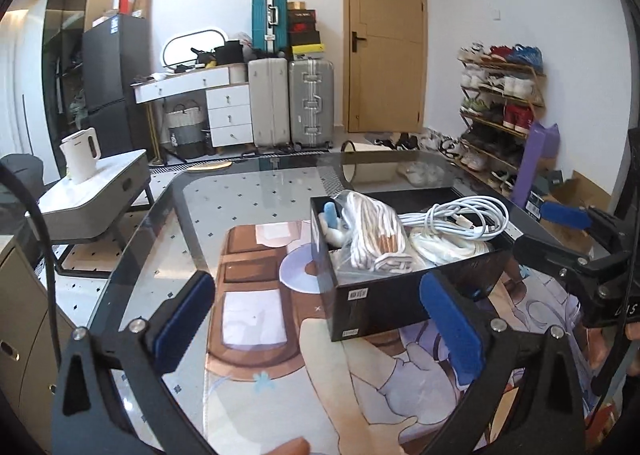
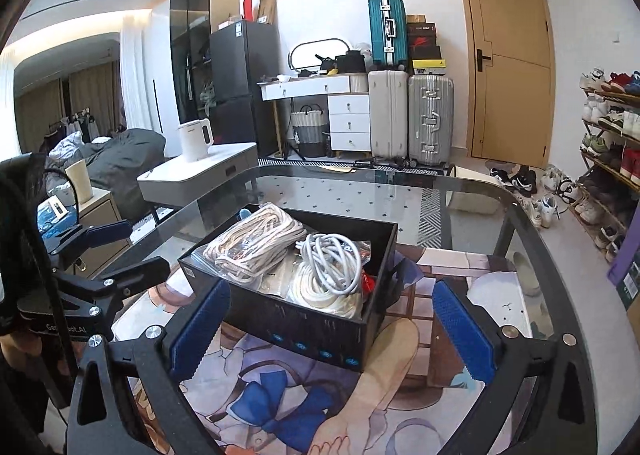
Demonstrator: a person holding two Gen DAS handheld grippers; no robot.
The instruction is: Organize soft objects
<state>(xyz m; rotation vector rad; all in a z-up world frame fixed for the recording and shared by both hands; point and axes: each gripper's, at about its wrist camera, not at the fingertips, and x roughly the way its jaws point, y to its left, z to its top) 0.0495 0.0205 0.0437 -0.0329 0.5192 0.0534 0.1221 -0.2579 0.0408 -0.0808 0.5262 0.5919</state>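
The rectangular black cardboard box (image 2: 304,319), holding coiled white rope bundles (image 2: 256,243) and a glossy cable (image 1: 460,217), rests on the printed mat (image 2: 280,407) between both empty, wide-spread grippers (image 1: 320,319) (image 2: 332,331).

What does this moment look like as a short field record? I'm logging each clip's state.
surface: glass table with illustrated mat
container: open black box on the mat
contents: bagged white rope bundle, coiled white cable, second rope coil
left tongs: open, empty, near the box
right tongs: open, empty, facing the box
loose items outside box: none visible on the table
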